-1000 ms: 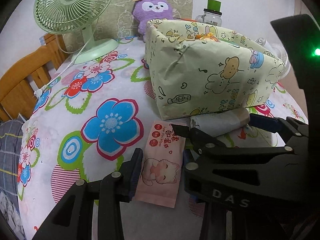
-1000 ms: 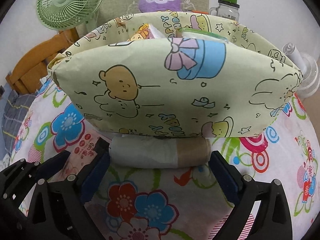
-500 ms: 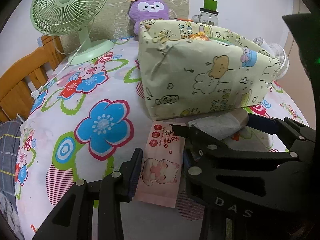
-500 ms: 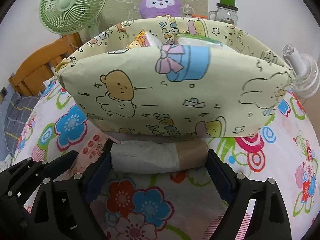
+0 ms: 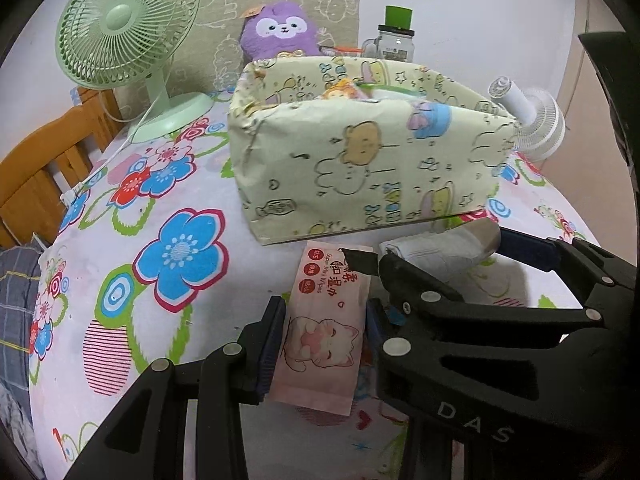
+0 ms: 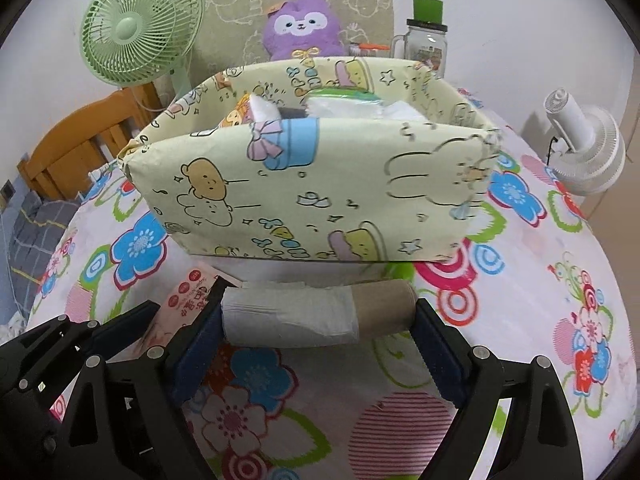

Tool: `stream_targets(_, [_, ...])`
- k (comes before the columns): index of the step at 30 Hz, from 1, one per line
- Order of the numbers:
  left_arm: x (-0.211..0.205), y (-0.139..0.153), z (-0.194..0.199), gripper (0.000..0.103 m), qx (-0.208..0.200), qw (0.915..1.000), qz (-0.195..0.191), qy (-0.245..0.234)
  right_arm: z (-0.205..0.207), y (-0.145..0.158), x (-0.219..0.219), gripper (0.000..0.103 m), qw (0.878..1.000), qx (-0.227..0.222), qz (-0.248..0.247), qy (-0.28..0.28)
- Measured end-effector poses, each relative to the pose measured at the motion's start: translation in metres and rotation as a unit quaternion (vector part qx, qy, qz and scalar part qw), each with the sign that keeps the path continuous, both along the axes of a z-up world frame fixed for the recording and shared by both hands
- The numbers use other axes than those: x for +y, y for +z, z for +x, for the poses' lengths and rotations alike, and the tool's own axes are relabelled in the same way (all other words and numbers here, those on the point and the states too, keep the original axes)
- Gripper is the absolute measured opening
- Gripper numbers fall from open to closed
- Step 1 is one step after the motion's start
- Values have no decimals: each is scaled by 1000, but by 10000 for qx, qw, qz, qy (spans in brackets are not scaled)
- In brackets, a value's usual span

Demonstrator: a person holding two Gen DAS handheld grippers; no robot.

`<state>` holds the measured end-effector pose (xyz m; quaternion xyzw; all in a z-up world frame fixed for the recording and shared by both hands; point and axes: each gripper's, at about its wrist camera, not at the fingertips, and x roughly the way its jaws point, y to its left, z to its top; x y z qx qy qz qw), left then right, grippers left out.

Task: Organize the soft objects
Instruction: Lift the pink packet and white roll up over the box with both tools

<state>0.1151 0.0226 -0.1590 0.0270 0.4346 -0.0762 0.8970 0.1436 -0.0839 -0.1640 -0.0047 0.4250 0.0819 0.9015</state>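
While both grippers sit low over the flower-print tablecloth point(image 6: 520, 320), the step in hand looks like a double pick-up, each tool closing on one soft item in front of the pale green cartoon-print fabric storage box point(image 6: 320, 200). The left gripper point(image 5: 320, 344) brackets the flat pink wet-wipes packet with a cat drawing point(image 5: 320, 336); its blue pads lie just beside the packet's long edges, but I cannot tell whether they are pressing it or merely framing it. The right gripper point(image 6: 320, 320) spans the nearly spent toilet-paper roll with its brown cardboard core showing point(image 6: 316, 312) end to end, both pads apparently touching its ends, so I judge it clamped on the roll, which appears slightly raised off the cloth.

Next, each item needs lifting above the box's front wall and carrying forward over the open top. That wall rises right behind both items, so the lift should come first. Inside, a white tissue pack point(image 6: 344, 108) and other soft things already fill the middle; free room seems to lie toward the sides.

Both tools are crowded together, the right one's left finger overlapping the packet's far end, so they could snag. A mint-green desk fan point(image 5: 124, 40) stands back left, and a small white fan point(image 6: 588, 152) lies close to the box's right corner.
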Motion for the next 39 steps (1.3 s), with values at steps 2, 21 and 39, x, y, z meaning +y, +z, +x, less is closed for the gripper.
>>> stream_targets(2, [-4,2,-3,42,-28,10000,12,7,-3,2,-4,92,10000,-24,12,-1])
stream_targets(21, [-38,32,-25,42,-311,9995,57,23,-34,40,-33,92,9991,-426,-19,82])
stream_targets(39, [-54,77,-43,42,-685,9976,64,-6,-53,86,-52,92,9968,-796,59,82])
